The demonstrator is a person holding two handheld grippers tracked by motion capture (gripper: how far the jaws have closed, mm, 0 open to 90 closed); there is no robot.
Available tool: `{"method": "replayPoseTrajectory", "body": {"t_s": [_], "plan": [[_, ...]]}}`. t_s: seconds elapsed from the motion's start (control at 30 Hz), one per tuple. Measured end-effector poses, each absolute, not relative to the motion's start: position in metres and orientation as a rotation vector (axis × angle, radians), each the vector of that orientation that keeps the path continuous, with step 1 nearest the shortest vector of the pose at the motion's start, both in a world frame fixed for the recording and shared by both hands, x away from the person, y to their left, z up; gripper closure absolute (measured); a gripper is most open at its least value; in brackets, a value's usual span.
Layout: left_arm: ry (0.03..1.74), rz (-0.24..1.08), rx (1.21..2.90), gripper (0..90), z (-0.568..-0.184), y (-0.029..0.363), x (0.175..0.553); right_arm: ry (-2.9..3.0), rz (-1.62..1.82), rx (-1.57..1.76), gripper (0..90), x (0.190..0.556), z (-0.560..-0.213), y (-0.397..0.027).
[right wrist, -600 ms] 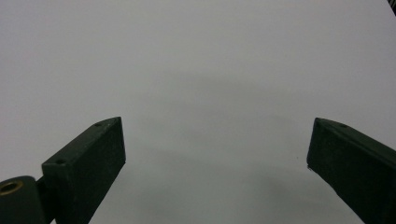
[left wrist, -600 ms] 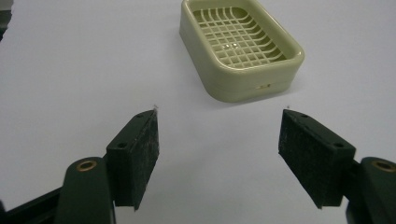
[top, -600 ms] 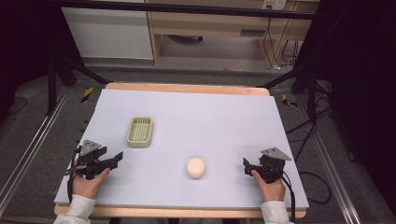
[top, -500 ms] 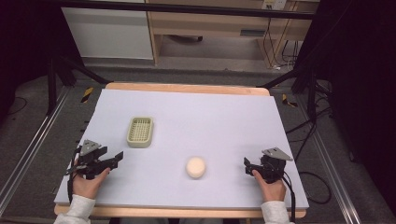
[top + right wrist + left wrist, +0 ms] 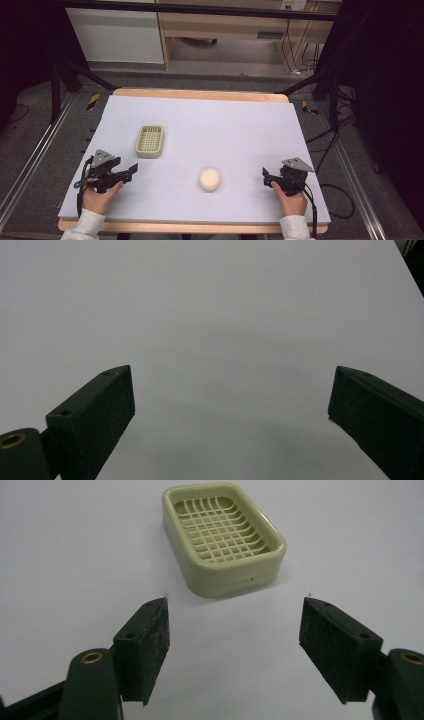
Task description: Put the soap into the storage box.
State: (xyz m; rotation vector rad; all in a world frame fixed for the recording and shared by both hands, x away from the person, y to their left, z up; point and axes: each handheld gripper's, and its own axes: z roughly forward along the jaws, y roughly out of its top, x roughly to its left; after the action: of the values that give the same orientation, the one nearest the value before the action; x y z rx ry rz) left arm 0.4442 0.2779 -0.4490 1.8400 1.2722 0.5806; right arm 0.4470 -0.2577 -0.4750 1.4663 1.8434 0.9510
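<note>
Soap dish whole ahead of gaping left claw, right claw gaping over bare mat, its jaws cropped.

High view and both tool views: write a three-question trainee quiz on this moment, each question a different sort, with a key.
1. True or false: the round soap lies inside the soap dish.
2. Which tool does the dish sit nearer: A left tool, B right tool?
3. Fill in: between the left tool's pads there is ____.

Key: 1 false, it lies on the table apart from the dish. 2 A. 3 nothing; both tools stand open.
</note>
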Motion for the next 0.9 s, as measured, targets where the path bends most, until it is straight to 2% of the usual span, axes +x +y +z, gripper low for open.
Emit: {"method": "replayPoseTrajectory", "body": {"t_s": [0.9], "plan": [[1.174,0.544,1.897,25.5,-0.44,0.233,0.441,1.862,0.967,1.469,5.3,0.448,-0.473,-0.255]]}}
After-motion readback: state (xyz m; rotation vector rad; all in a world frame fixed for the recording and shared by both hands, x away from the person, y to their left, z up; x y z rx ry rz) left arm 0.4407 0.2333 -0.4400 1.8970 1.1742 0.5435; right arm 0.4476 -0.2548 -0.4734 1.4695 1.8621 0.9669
